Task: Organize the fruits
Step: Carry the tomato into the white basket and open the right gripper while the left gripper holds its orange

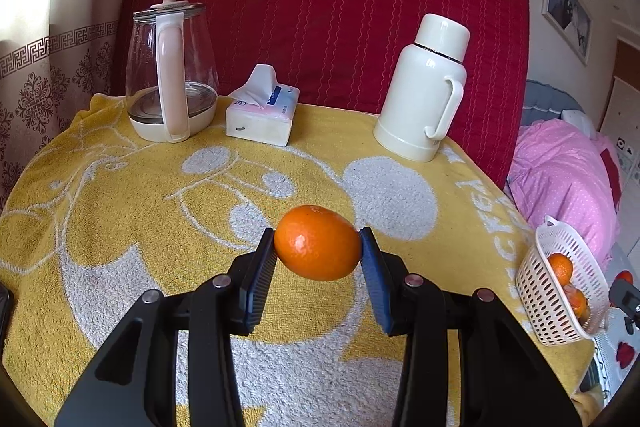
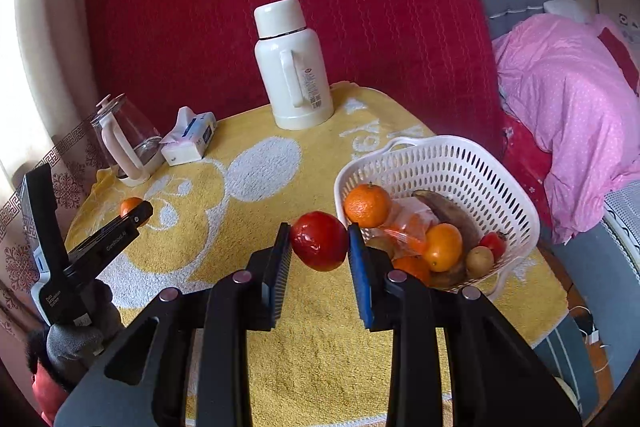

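Left wrist view: we hold the left gripper [image 1: 318, 243] angled down over the yellow towel [image 1: 120, 227], jaws clamped on an orange [image 1: 318, 242]. Only the right wrist view shows our right gripper [image 2: 319, 241] pinching a red fruit [image 2: 319, 241] just beside the white basket [image 2: 460, 163] of fruit.

The left hand-held gripper [image 2: 130, 215] has "GenRobot.AI" on its arm and "Data Acquisition System" on the body. Flask label [image 2: 311, 87] is too small to read.

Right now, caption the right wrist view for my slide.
Right gripper holds a red fruit beside the white basket of fruit.
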`<action>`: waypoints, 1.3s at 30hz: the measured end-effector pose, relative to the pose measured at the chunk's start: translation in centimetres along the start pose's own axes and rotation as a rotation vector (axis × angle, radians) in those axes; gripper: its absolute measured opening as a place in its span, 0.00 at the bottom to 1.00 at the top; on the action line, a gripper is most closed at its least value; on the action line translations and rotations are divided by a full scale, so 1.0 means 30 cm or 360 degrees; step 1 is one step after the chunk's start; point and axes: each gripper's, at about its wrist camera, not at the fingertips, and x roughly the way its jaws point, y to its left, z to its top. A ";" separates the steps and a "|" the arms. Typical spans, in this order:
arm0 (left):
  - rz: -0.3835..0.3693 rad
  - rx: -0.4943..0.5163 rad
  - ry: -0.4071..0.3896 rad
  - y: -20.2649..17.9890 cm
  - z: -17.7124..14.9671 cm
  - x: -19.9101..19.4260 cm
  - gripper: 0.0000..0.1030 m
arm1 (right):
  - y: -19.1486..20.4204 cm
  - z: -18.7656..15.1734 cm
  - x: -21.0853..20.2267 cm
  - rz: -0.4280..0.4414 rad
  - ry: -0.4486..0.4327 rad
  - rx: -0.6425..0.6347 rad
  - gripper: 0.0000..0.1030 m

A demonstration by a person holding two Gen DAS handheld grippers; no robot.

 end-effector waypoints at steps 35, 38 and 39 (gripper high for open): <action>-0.0106 0.0127 0.0074 -0.108 -0.063 0.008 0.41 | -0.276 -0.025 0.071 -0.0115 0.0099 0.0376 0.47; -0.0107 0.0129 0.0076 -0.109 -0.064 0.010 0.41 | -0.279 -0.023 0.061 -0.0122 0.0081 0.0379 0.47; -0.0108 0.0131 0.0075 -0.109 -0.064 0.010 0.41 | -0.280 -0.023 0.057 -0.0129 0.0071 0.0380 0.47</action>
